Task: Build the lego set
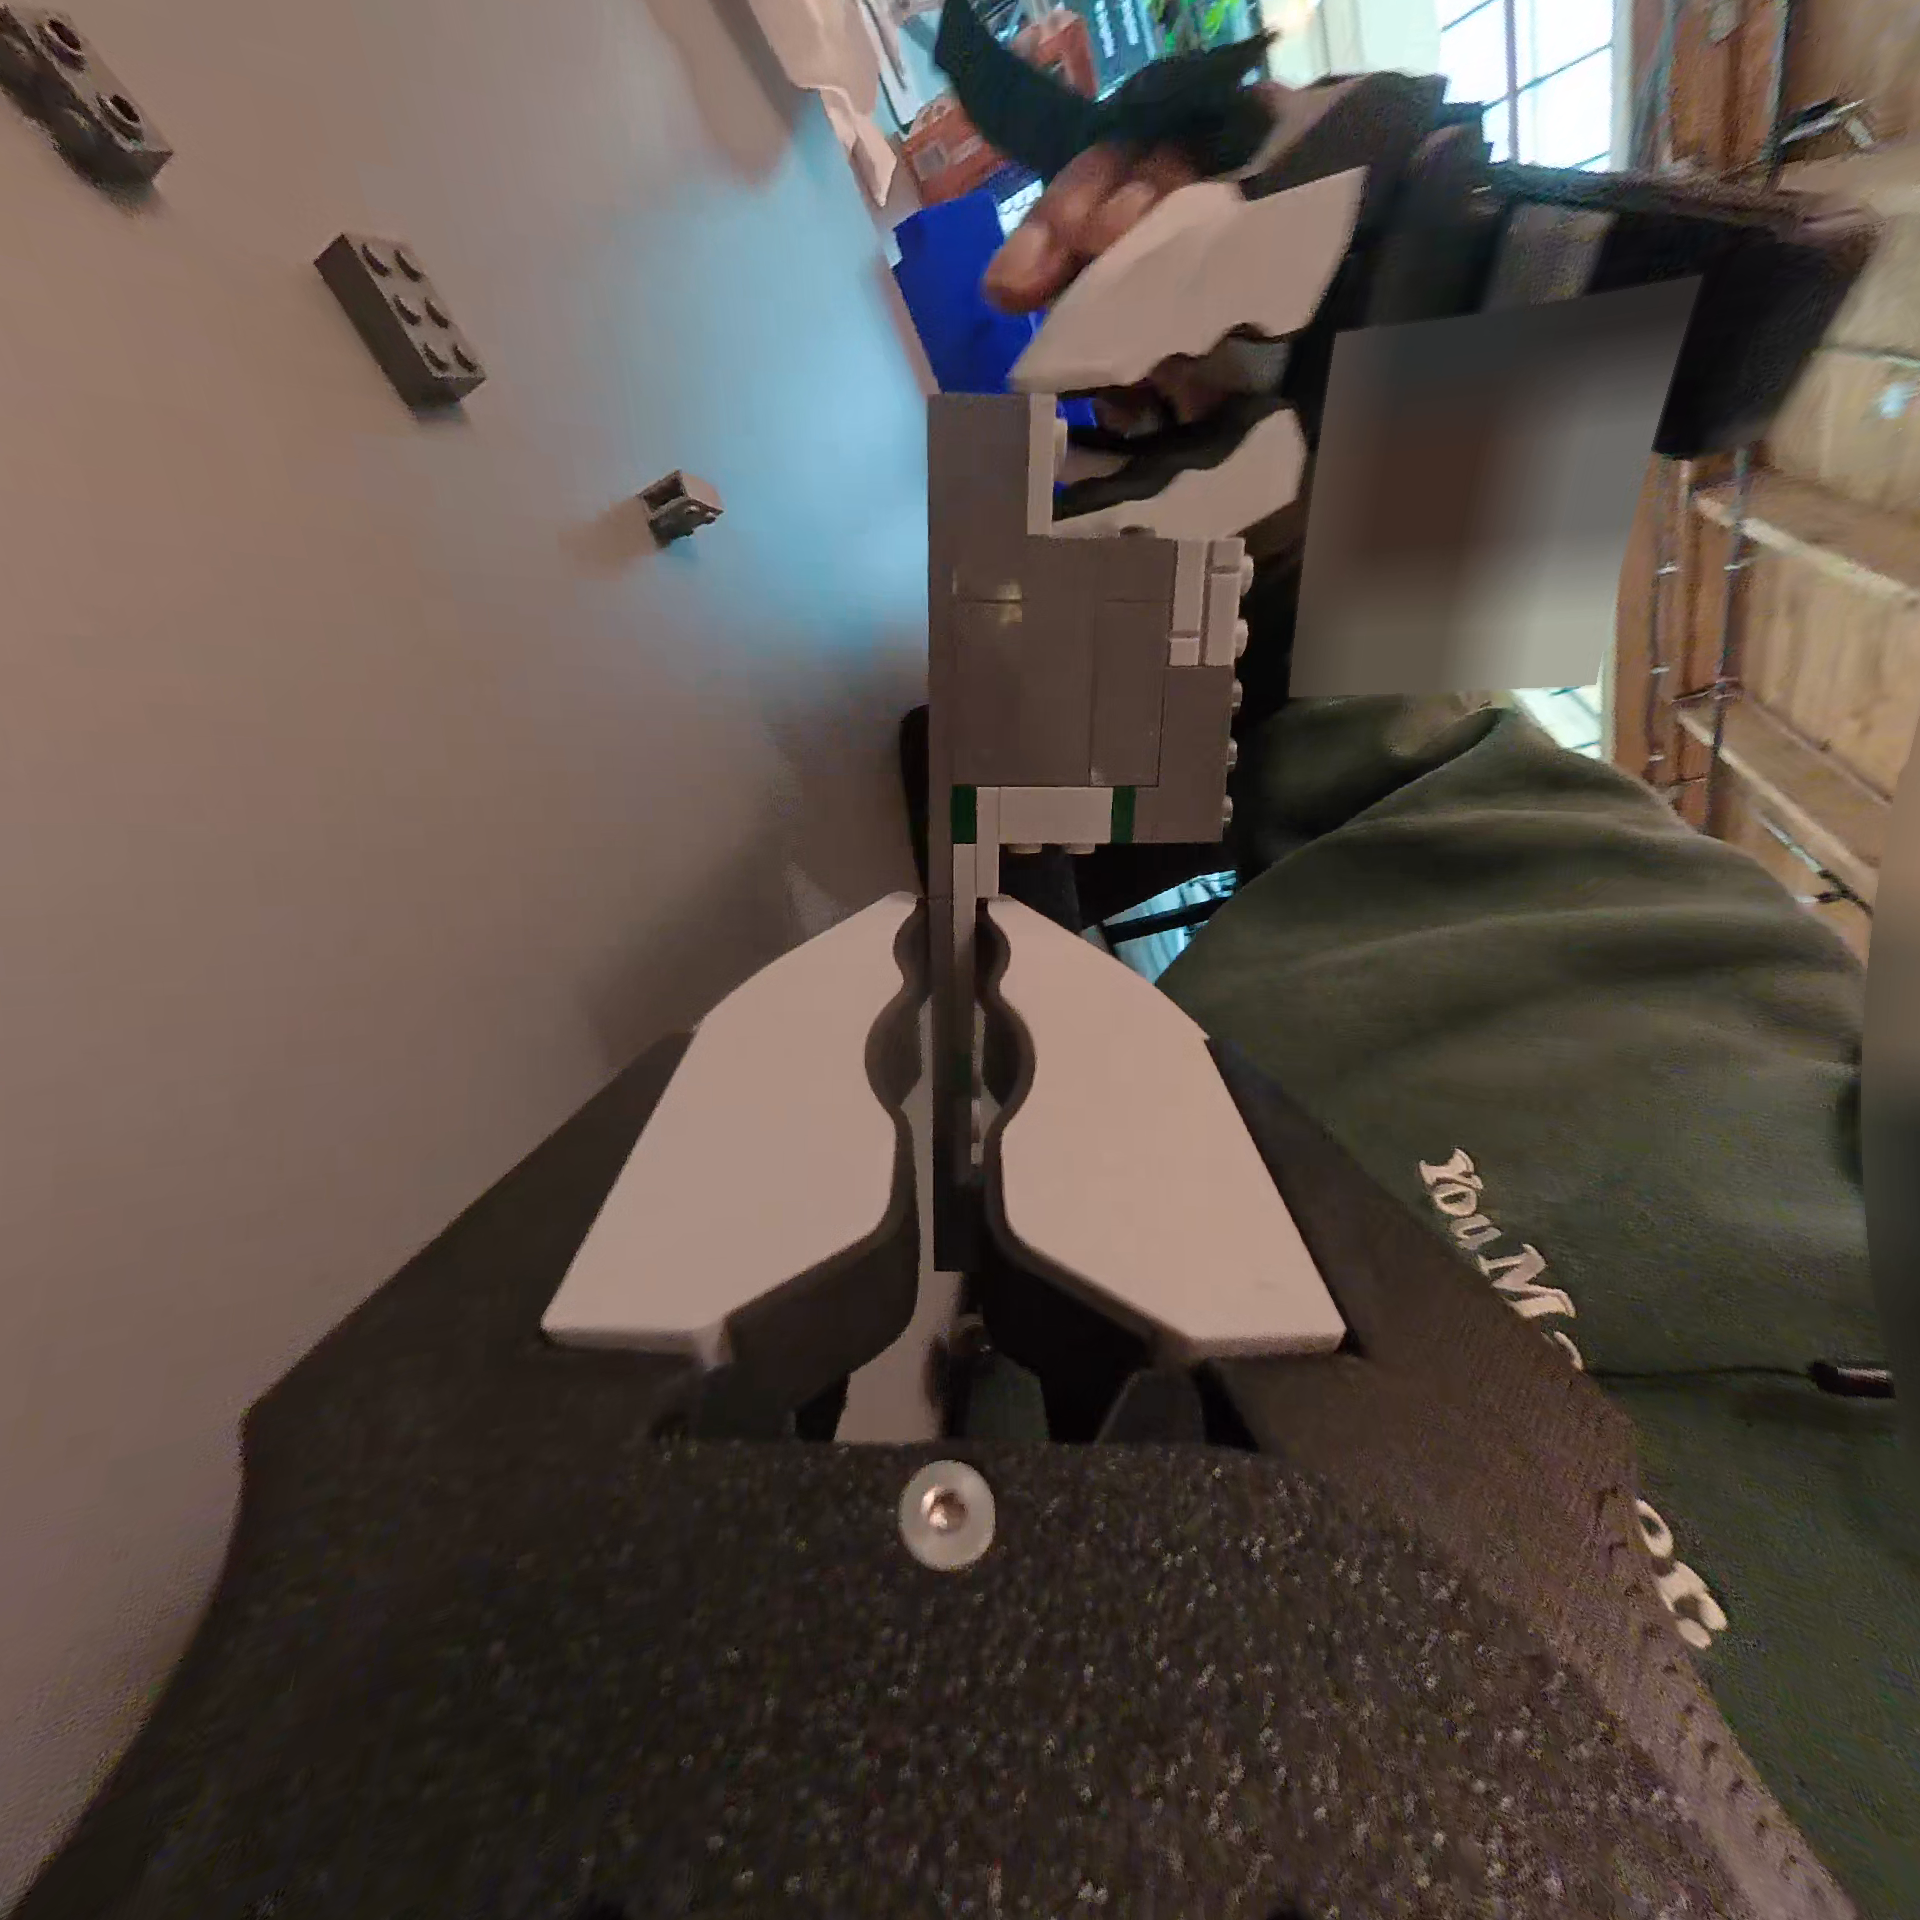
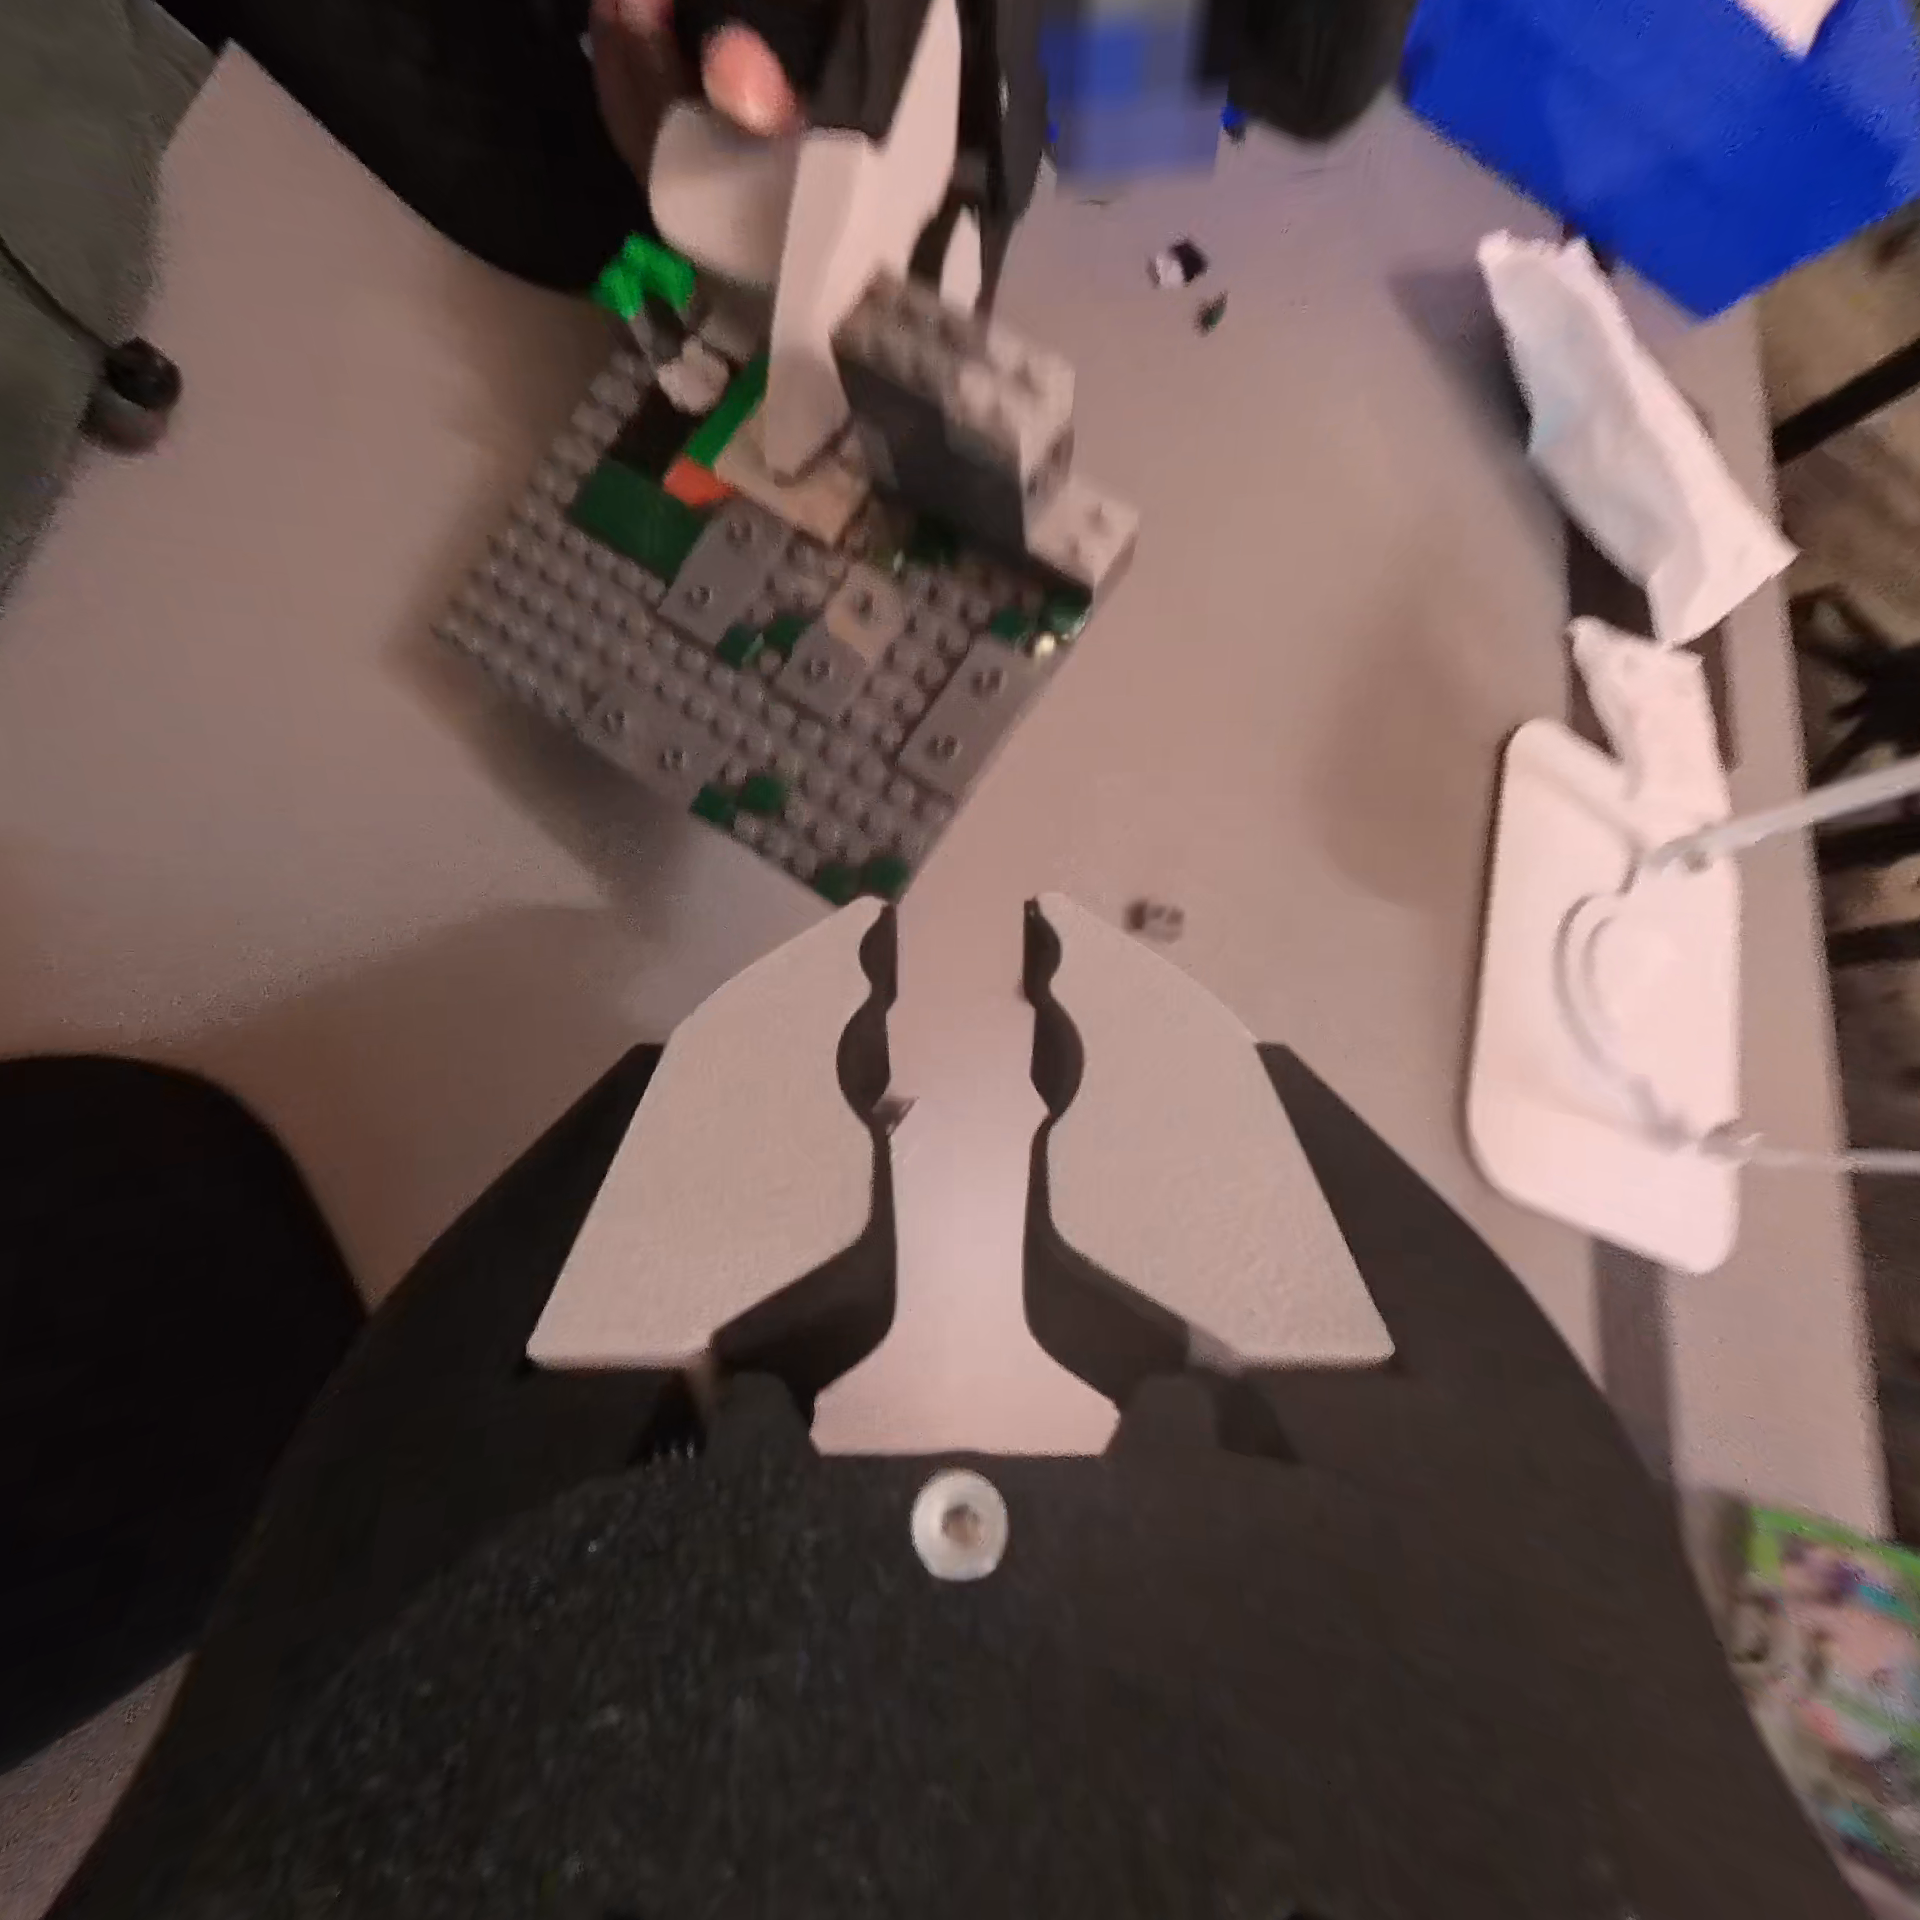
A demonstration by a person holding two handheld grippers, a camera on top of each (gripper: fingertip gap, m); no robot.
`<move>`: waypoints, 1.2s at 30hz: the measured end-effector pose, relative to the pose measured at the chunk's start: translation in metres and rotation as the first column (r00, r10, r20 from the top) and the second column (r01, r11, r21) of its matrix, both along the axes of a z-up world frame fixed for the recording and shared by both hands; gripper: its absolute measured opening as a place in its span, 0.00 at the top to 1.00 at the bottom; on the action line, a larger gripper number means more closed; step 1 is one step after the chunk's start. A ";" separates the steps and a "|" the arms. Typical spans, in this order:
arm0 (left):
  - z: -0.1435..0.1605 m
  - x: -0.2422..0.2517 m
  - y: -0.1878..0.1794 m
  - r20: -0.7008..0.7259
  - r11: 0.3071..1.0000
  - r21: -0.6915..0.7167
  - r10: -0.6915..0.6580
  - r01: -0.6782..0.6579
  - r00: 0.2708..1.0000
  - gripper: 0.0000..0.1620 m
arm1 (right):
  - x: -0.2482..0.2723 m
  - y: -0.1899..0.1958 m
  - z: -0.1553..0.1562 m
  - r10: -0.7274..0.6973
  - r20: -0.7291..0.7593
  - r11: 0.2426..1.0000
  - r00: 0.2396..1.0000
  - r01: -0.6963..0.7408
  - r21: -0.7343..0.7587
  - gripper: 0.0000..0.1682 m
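Grey studded baseplate [image 2: 582,644] with green patches, blue bag [image 2: 1662,135], dark-grey loose bricks [image 1: 400,317]

— What room do I have on the right side?

— My right gripper [image 2: 958,914] hangs with its jaws parted over bare counter [image 2: 260,727]. Just ahead, the lego build [image 2: 790,623] blocks the straight path, with its grey wall [image 2: 956,436] upright at the far edge and the left gripper [image 2: 821,343] coming down onto it. A tiny loose piece [image 2: 1155,918] lies just right of my fingertips. Farther right, the white tray [image 2: 1600,1039] and crumpled bags [image 2: 1621,447] crowd the edge.

— And on the left?

— Open counter on that side. In the left wrist view, three loose grey bricks lie well apart: [image 1: 83,94], [image 1: 400,317], [image 1: 681,506].
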State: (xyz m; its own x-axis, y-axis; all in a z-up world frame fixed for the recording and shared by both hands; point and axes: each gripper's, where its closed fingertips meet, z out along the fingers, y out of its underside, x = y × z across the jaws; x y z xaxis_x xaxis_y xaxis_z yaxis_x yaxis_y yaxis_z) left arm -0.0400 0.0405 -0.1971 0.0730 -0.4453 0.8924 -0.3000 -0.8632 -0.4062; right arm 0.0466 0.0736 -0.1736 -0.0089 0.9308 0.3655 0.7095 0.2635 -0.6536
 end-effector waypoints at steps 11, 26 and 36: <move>0.015 0.002 -0.005 0.131 0.997 -0.080 0.029 -0.018 0.991 0.96 | 0.023 -0.011 -0.040 -0.128 -0.078 0.969 0.989 0.108 -0.221 0.84; 0.031 0.004 -0.016 0.235 0.998 -0.057 0.033 -0.020 0.971 0.96 | -0.024 -0.028 0.017 -0.269 -0.412 0.608 0.871 -0.178 -0.774 0.91; 0.044 -0.009 -0.012 0.286 0.999 -0.002 0.050 -0.052 0.957 0.87 | -0.033 -0.019 0.017 -0.542 -0.316 0.195 0.779 -0.249 -0.949 0.97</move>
